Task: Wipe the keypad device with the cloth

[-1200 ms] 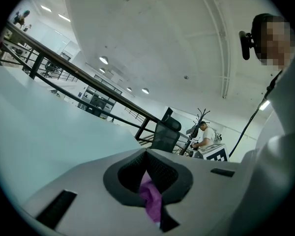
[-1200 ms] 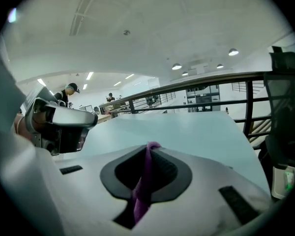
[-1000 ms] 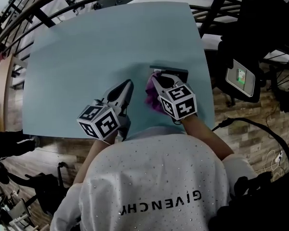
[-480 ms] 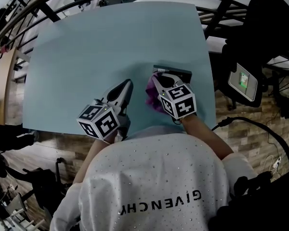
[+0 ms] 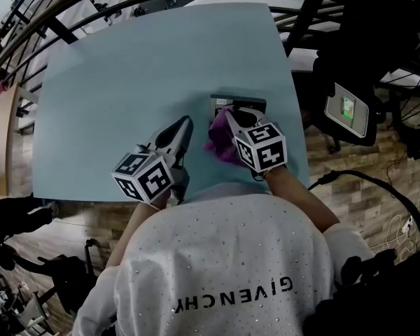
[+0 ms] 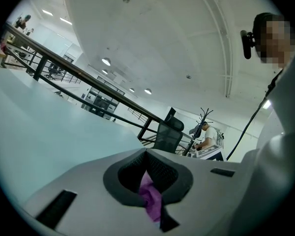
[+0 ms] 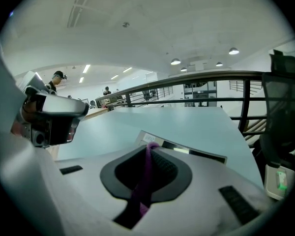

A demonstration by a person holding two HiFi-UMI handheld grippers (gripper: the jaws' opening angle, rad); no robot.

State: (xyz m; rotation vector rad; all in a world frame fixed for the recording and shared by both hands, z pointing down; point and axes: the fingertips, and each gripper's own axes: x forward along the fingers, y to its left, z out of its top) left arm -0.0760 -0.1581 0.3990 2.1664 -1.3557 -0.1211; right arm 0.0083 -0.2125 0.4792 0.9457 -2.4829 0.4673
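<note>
Keypad device (image 5: 246, 104): lies flat on table (image 5: 126, 82) just ahead of right gripper (image 5: 228, 113), long axis crosswise (left to right), left end at the tips; reads as a thin dark slab with a pale patch. Sits nearer that gripper than left gripper (image 5: 187, 122); both clamped on purple cloth (image 5: 215, 145), so likely calls for a rightward sweep.

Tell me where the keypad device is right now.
In the head view the keypad device lies flat on the table, right of centre, just beyond the right gripper, whose jaws pinch the cloth.
</note>
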